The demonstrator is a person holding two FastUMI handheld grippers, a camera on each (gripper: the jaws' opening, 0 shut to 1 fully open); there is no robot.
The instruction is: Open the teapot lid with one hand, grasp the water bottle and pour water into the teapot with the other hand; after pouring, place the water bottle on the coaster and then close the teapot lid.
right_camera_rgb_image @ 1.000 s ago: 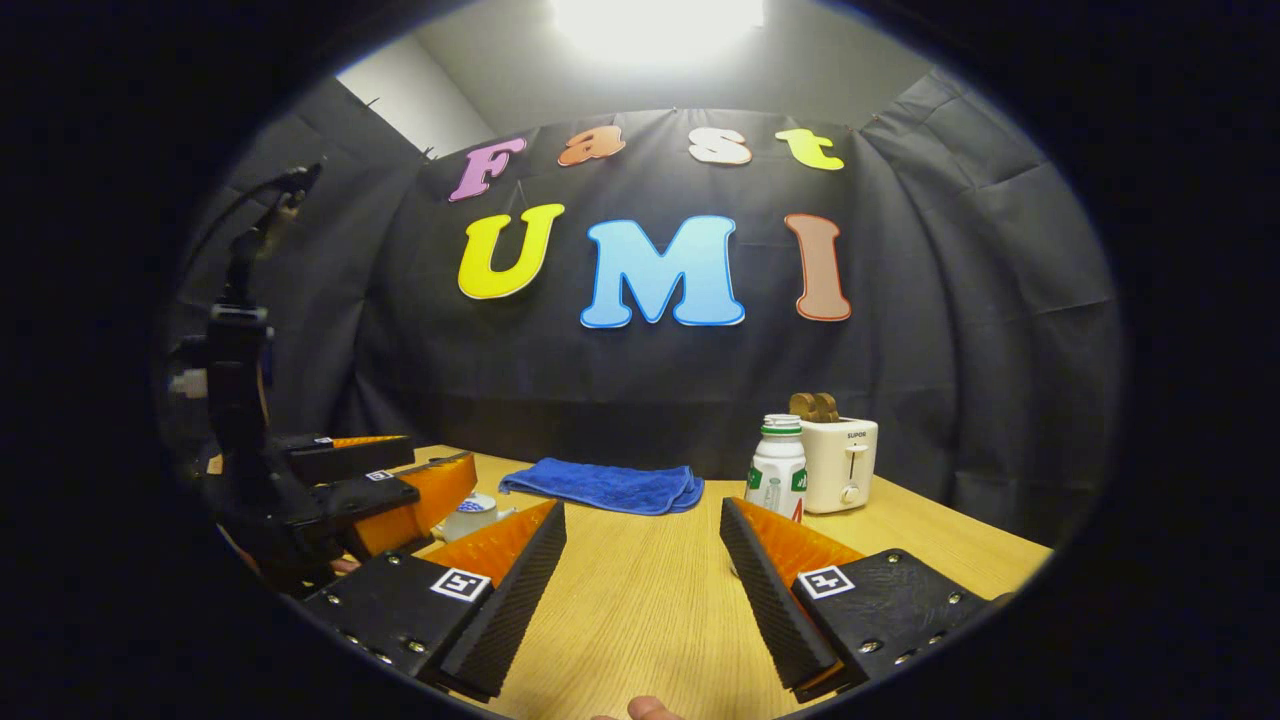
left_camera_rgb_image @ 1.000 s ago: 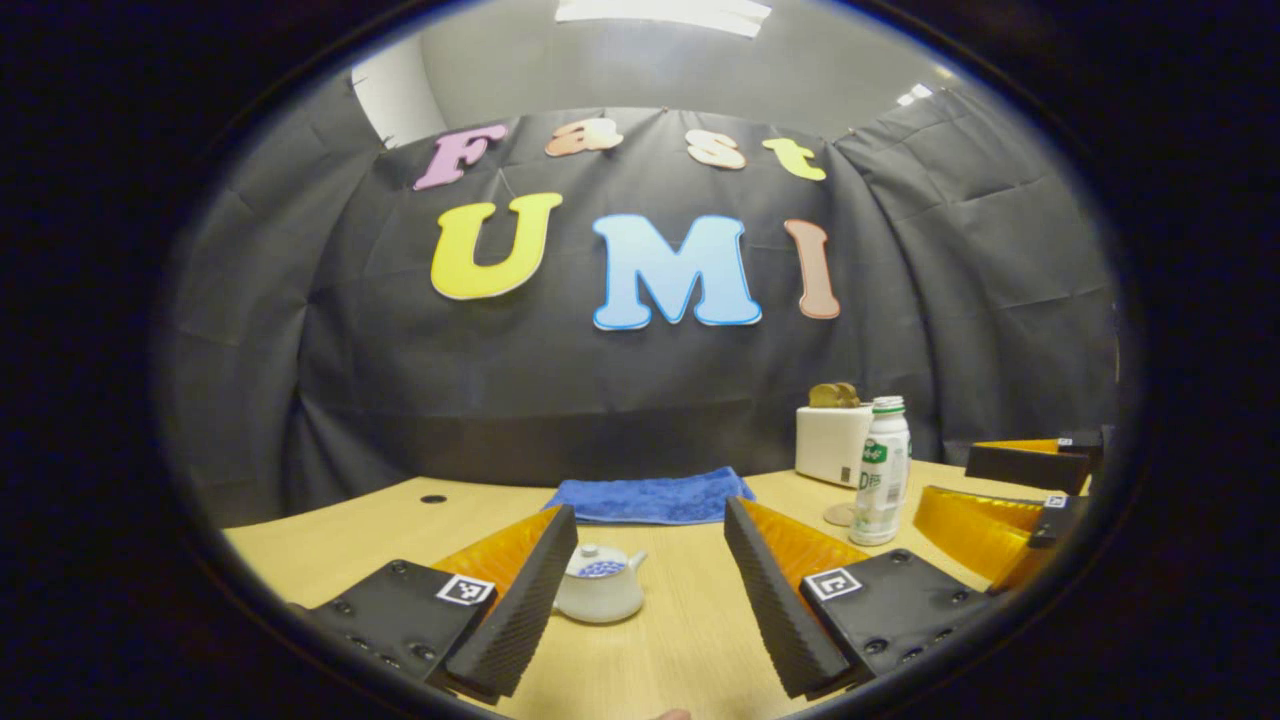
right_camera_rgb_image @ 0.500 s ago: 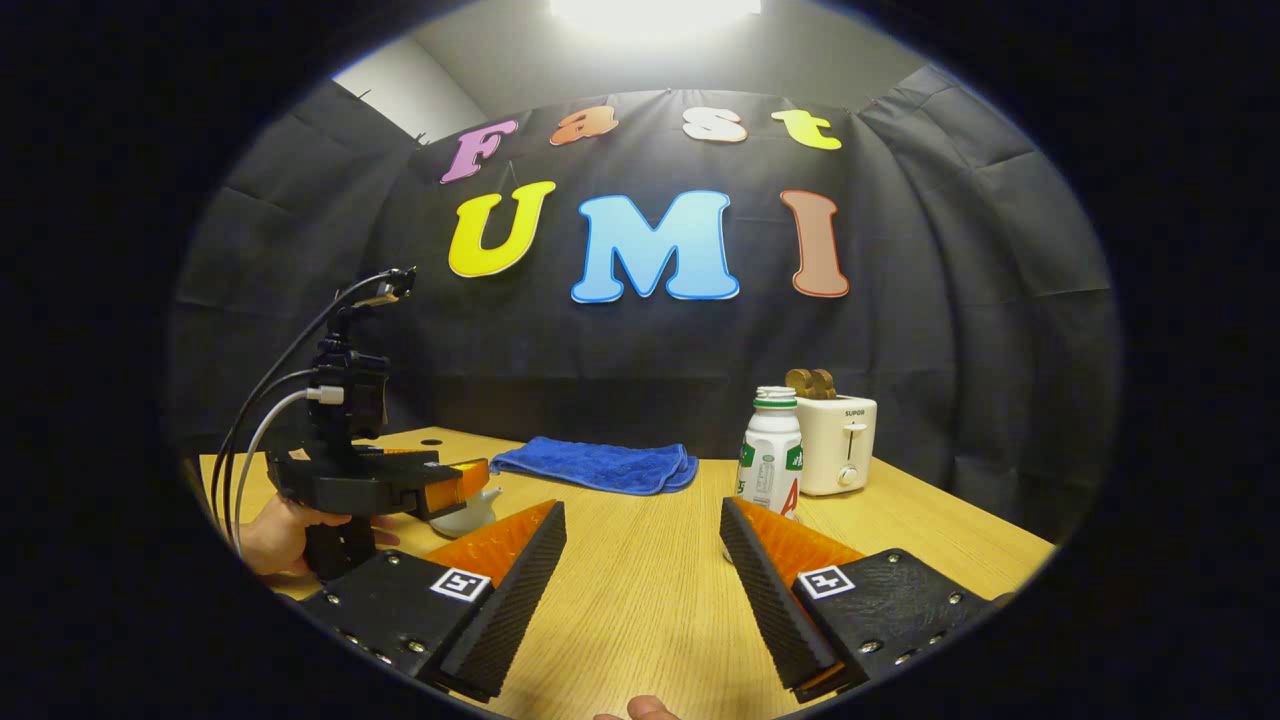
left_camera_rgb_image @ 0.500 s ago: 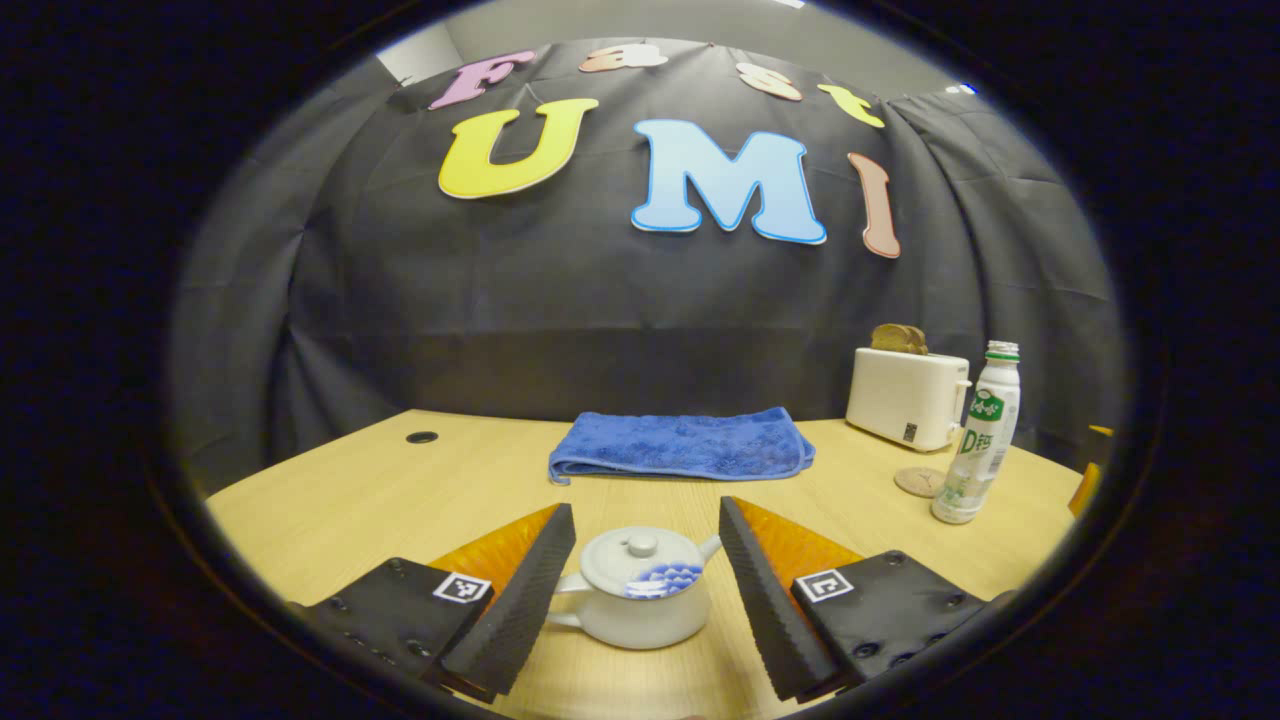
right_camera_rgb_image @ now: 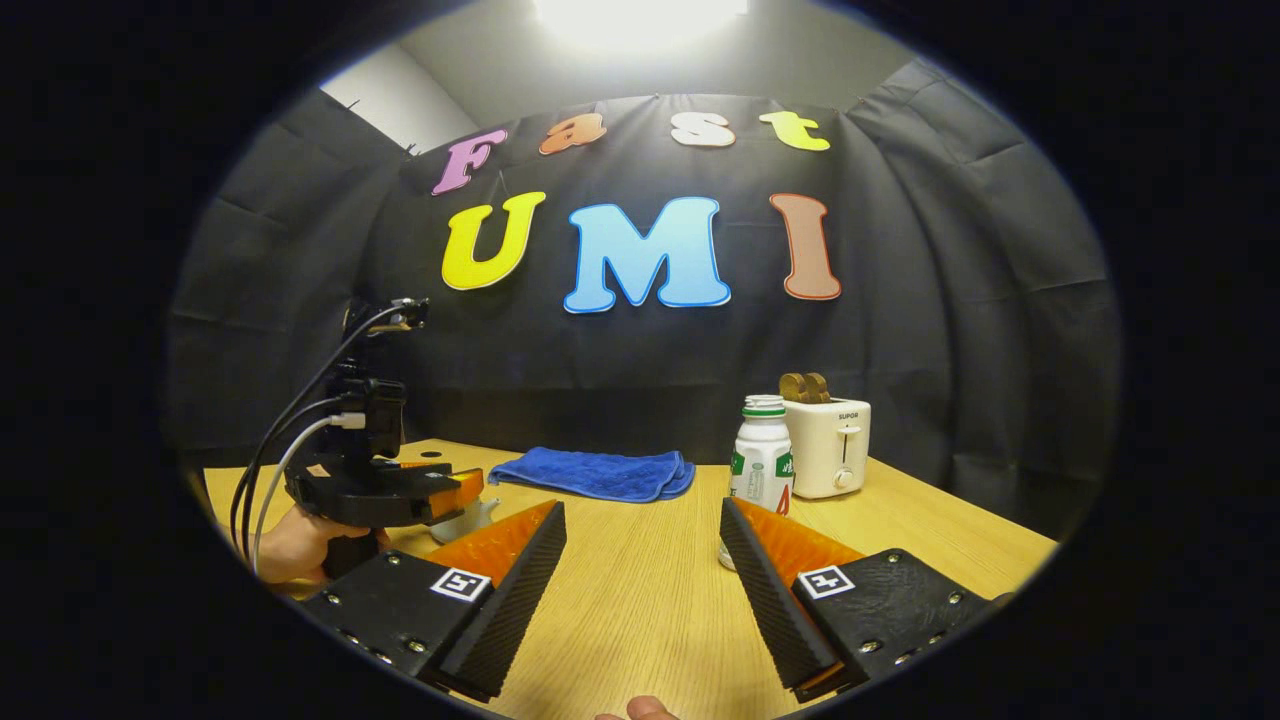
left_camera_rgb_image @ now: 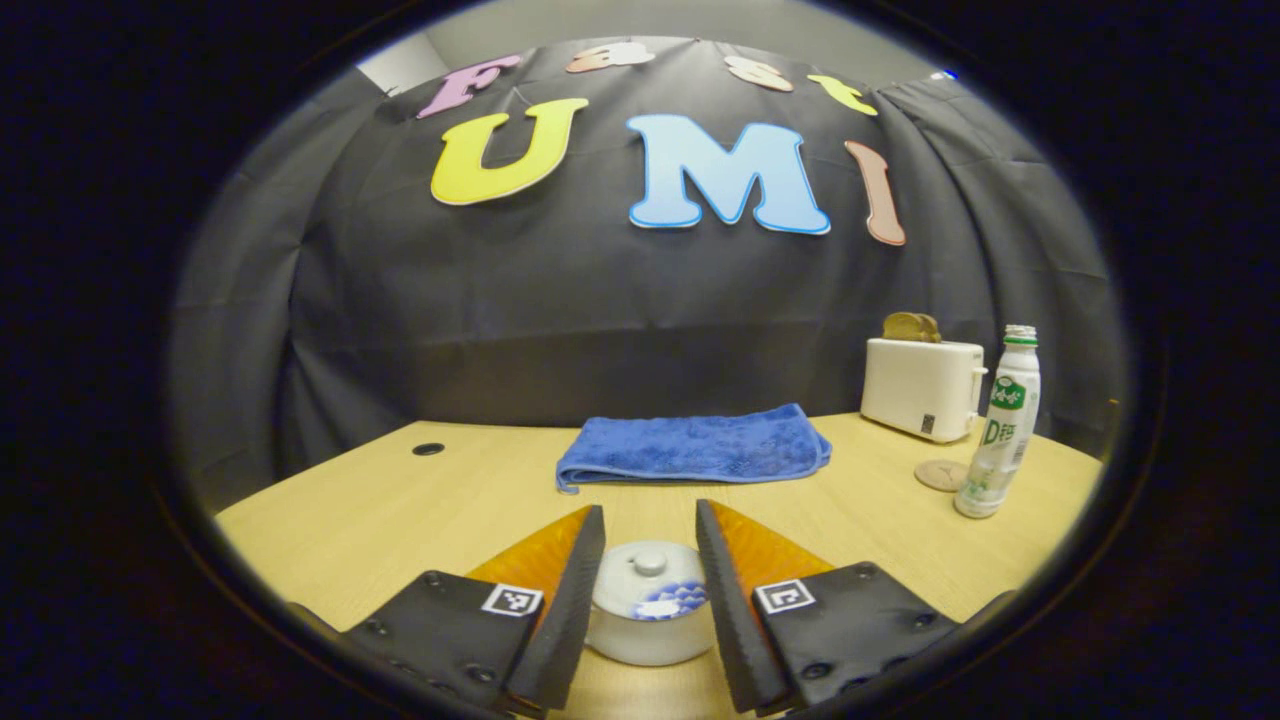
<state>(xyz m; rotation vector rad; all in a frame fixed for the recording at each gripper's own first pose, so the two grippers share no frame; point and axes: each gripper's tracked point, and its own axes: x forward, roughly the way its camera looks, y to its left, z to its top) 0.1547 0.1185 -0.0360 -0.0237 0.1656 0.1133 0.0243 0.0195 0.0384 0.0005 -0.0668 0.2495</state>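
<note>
A white teapot point(left_camera_rgb_image: 650, 605) with a blue pattern stands on the wooden table point(left_camera_rgb_image: 400, 510), its lid point(left_camera_rgb_image: 648, 575) seated. My left gripper point(left_camera_rgb_image: 648, 512) is low over the pot. Its fingers straddle the lid's knob with a narrow gap either side and cover the pot's flanks. From the right gripper view, that left gripper point(right_camera_rgb_image: 445, 492) hovers over the teapot point(right_camera_rgb_image: 470, 520), held by a hand point(right_camera_rgb_image: 290, 545). The white bottle point(left_camera_rgb_image: 1000, 430) with a green label stands beside the round coaster point(left_camera_rgb_image: 940, 474). My right gripper point(right_camera_rgb_image: 640, 515) is open, and the bottle point(right_camera_rgb_image: 760, 455) is just beyond its right finger.
A folded blue towel point(left_camera_rgb_image: 695, 448) lies mid-table near the back. A white toaster point(left_camera_rgb_image: 922, 388) with bread in it stands behind the bottle and coaster. A small cable hole point(left_camera_rgb_image: 428, 449) sits at the table's far left. Black cloth closes off the back.
My left gripper has moved forward over the teapot and its fingers have narrowed around the lid. The right gripper has barely shifted and stays open.
</note>
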